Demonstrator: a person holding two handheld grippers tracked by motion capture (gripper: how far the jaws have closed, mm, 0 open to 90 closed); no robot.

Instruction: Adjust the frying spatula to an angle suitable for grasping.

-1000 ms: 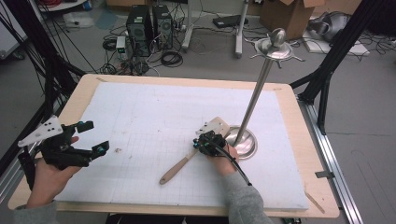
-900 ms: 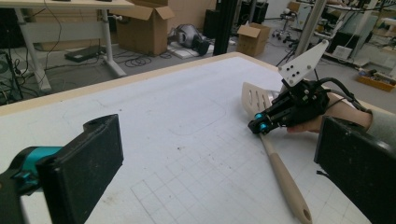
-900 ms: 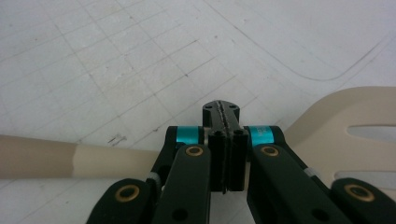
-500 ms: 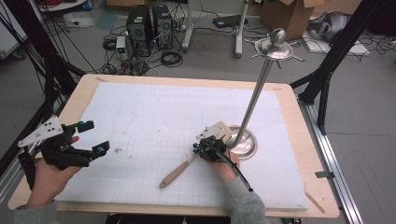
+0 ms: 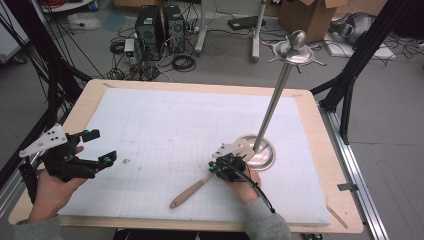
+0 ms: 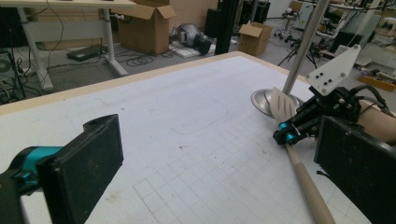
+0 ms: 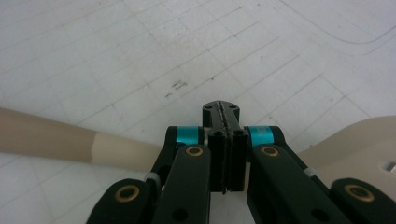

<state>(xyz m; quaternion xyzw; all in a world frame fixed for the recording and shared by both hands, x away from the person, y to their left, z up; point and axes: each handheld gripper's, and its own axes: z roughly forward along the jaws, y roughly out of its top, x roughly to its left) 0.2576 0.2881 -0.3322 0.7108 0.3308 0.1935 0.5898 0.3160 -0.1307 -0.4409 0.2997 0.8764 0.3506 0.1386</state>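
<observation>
Currently the right tongs (image 5: 226, 165) sit over the neck of a slotted spatula (image 5: 200, 184), near the middle of the table (image 5: 320, 125), on its white gridded mat (image 5: 165, 125). In the right gripper view their jaws stand pressed together, and the spatula passes beneath them: its handle runs out to the left edge of that view and its pale blade is cut off at the right. Whether the closed jaws pinch the neck or merely rest above it cannot be made out; the gripper body hides the contact.

From above, the blade lies against the round base of a metal stand (image 5: 260, 150), partly covered by the tongs and the right hand (image 5: 245, 182). The stand's pole rises to a pronged top.

The left tongs (image 5: 95, 150) are spread wide with nothing between them, held near the table's left edge, well apart from the spatula.
</observation>
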